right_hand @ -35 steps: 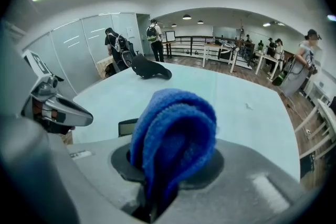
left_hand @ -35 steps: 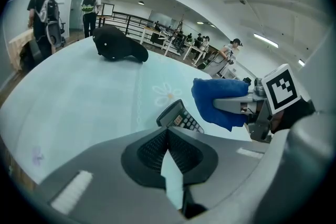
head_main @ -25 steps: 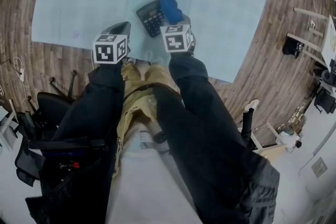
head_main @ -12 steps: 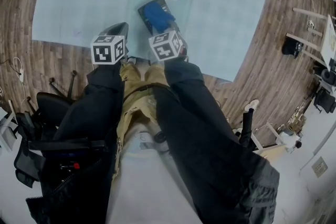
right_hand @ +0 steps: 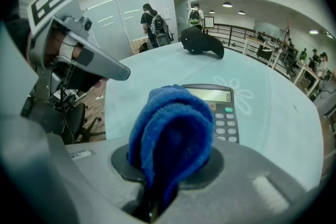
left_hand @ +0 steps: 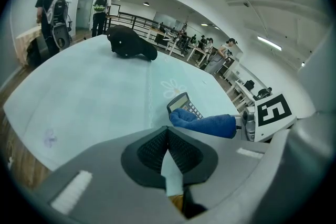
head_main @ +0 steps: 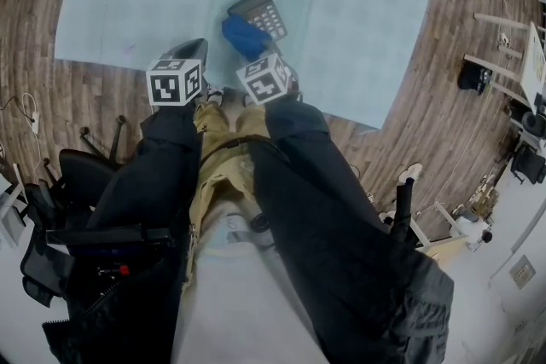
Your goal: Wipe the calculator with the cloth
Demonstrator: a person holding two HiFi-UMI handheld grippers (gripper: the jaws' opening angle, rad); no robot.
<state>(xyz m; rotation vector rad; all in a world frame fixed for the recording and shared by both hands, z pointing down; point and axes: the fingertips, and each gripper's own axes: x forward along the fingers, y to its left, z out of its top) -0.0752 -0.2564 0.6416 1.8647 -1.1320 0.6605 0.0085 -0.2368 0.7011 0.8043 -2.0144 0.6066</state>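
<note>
A dark calculator (head_main: 260, 12) lies on the pale blue table (head_main: 128, 4), just below a printed flower. My right gripper (head_main: 254, 53) is shut on a folded blue cloth (head_main: 245, 36), which rests against the calculator's near left end. In the right gripper view the cloth (right_hand: 170, 136) bulges out of the jaws and hides part of the calculator (right_hand: 219, 107); its display and keys show. My left gripper (head_main: 197, 46) hovers to the left over the table's near edge, shut and empty. The left gripper view shows the calculator (left_hand: 182, 104) and the cloth (left_hand: 206, 124) to its right.
A black bag (left_hand: 131, 44) lies on the table's far side. People (left_hand: 52, 2) stand beyond the table's left end. The table's near edge (head_main: 171, 81) runs just under both grippers, with wooden floor and a black chair (head_main: 77, 170) at the left.
My right gripper has dragged the cloth across the calculator toward me and to the left, uncovering the keys. The left gripper has stayed in place.
</note>
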